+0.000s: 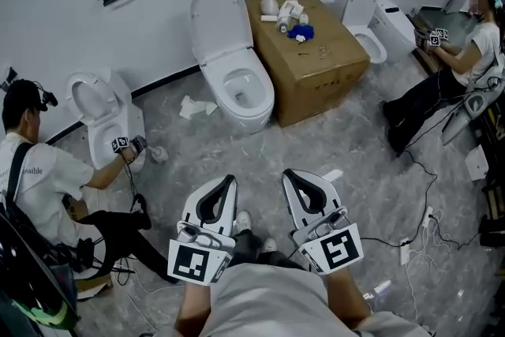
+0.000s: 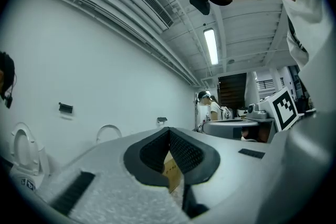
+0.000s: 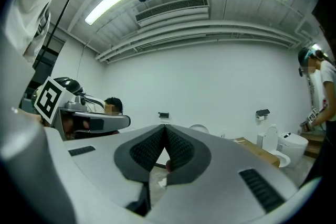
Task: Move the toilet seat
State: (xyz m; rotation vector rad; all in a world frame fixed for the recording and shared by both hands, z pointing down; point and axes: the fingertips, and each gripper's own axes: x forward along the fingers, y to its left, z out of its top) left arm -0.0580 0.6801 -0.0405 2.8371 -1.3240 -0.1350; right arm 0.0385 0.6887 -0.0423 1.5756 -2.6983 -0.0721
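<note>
A white toilet point(image 1: 241, 91) stands against the back wall on the grey marble floor, its lid point(image 1: 219, 20) raised upright. Both grippers are held low in front of me, pointing level toward it and well short of it. My left gripper point(image 1: 229, 180) is shut with nothing between its pads. My right gripper point(image 1: 290, 174) is shut and empty too. Over the shut left gripper point(image 2: 169, 131), the raised lid point(image 2: 107, 131) shows as a pale arch. In the right gripper view the lid point(image 3: 199, 127) peeks over the shut right gripper point(image 3: 165, 127).
A cardboard box point(image 1: 308, 59) with small bottles on top stands right of the toilet. A person point(image 1: 39, 177) crouches at a second toilet point(image 1: 99, 114) on the left. Another person point(image 1: 461, 59) sits by a third toilet point(image 1: 367, 24) at the right. Crumpled paper point(image 1: 193, 106) and cables point(image 1: 422, 229) lie on the floor.
</note>
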